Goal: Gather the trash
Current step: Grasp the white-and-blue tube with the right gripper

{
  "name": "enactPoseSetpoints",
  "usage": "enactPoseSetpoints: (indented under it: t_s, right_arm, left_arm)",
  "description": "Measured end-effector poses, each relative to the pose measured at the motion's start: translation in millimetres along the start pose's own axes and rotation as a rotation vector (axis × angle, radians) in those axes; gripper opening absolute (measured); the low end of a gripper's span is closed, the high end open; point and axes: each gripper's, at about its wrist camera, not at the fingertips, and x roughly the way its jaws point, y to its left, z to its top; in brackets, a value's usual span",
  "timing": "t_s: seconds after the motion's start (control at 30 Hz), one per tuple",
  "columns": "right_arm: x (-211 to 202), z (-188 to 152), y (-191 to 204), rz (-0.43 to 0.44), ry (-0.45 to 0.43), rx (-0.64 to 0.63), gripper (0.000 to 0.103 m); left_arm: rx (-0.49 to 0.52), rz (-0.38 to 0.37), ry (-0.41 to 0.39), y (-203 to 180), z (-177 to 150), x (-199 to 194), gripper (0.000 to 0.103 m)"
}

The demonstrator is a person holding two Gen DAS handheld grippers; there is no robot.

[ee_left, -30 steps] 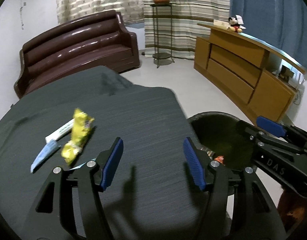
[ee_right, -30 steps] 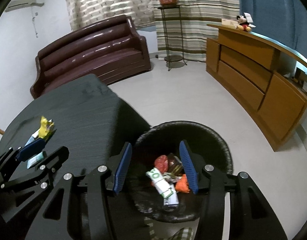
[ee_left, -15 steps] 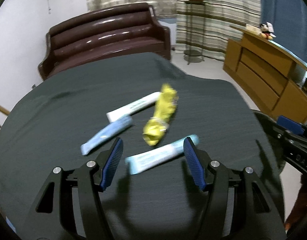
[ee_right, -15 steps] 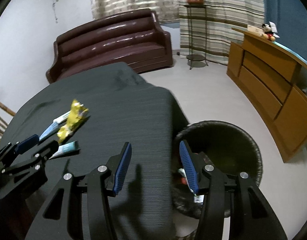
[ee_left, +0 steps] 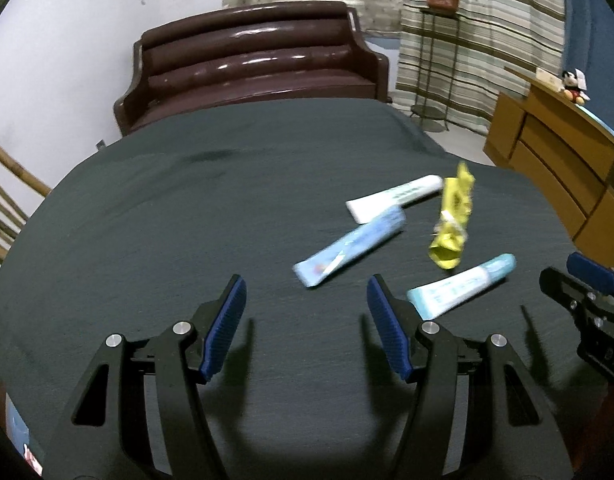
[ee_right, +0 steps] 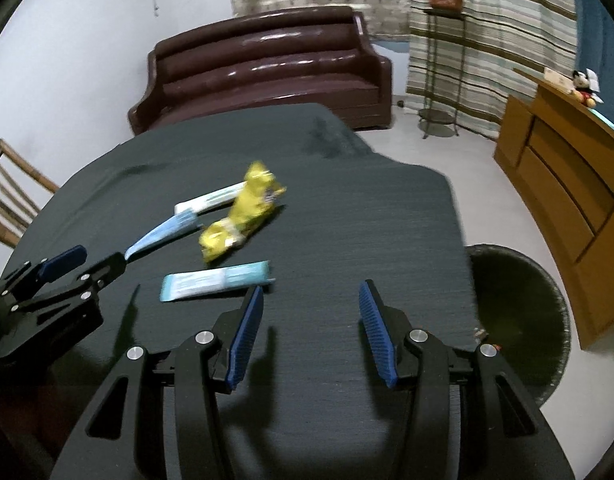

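We hold our left gripper (ee_left: 305,320) and right gripper (ee_right: 309,326) open and empty over the dark-clothed table (ee_left: 187,208). On it, beyond the fingers, lie a teal tube (ee_right: 217,280), a blue sachet (ee_left: 349,250), a yellow wrapper (ee_left: 453,220) and a white tube (ee_left: 393,198). The black trash bin (ee_right: 519,316) stands just beside the table's right edge.

yellow wrapper (ee_left: 453,220): crumpled, beyond right finger
blue sachet (ee_left: 349,250): flat, diagonal, just ahead of fingers
teal tube (ee_left: 461,286): beside right finger
white tube (ee_left: 393,198): farthest
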Motion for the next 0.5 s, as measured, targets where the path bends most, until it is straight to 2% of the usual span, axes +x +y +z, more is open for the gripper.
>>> enactPoseSetpoints:
  t_s: [0.23, 0.5]
  right_arm:
    - [8.5, -4.1, 34.8, 0.024, 0.034, -0.066, 0.050]
    - [16.9, -2.2, 47.7, 0.042, 0.065, -0.070, 0.050]
  left_arm:
    - [-0.036, 0.024, -0.003, 31.6, -3.8, -1.5, 0.061]
    - [-0.075, 0.041, -0.001, 59.4, -4.4, 1.9, 0.061]
